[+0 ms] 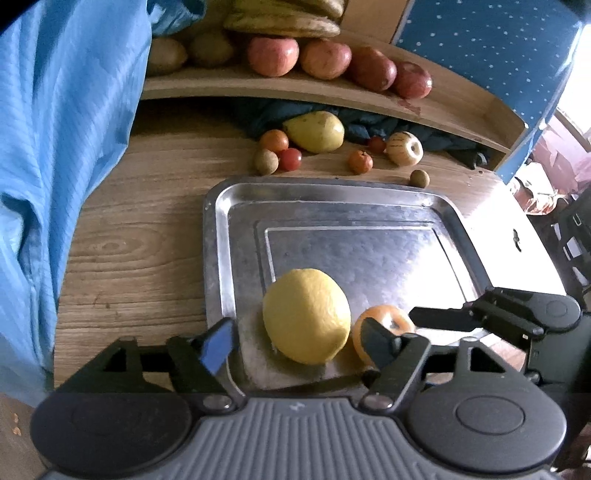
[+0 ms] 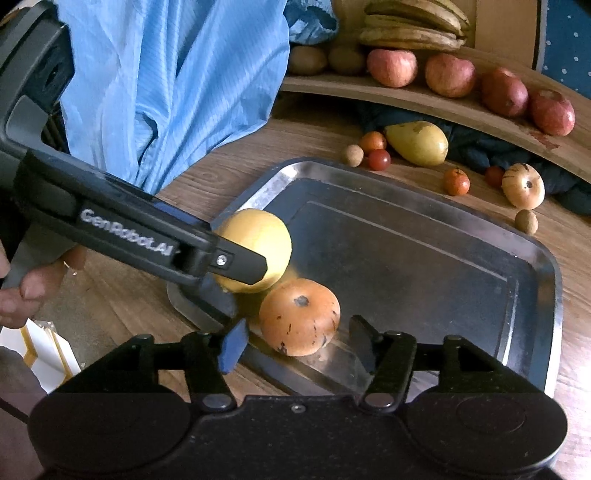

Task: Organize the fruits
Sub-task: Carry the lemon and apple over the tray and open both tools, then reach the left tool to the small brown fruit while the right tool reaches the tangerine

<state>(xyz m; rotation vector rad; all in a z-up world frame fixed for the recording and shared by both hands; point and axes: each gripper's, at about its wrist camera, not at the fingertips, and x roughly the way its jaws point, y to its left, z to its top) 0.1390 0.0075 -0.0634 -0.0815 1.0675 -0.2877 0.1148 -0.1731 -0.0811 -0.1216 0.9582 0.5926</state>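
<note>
The left gripper (image 1: 299, 339) has its jaws spread around the lemon (image 1: 306, 315), a gap showing on each side, so it is not pinching it. The right gripper (image 2: 295, 341) is likewise spread, its fingers flanking the orange (image 2: 299, 316) without clamping. Both fruits sit touching each other at the near corner of the steel tray (image 1: 236, 206), which lies on the wooden table (image 1: 129, 221). In the right wrist view the left gripper's finger crosses in front of the lemon. Beyond the tray's far edge loose fruit is scattered on the table: a pear (image 1: 314, 132), a small orange fruit (image 1: 273, 140), a red tomato (image 1: 290, 159), a brown round fruit (image 1: 265, 161), a tangerine (image 1: 360, 161), a pale striped fruit (image 1: 405, 148) and another brown one (image 1: 419, 178). Above them a wooden shelf (image 1: 258, 83) carries four apples (image 1: 272, 55) and bananas (image 1: 280, 20). A blue cloth (image 1: 66, 129) hangs at the left.
</note>
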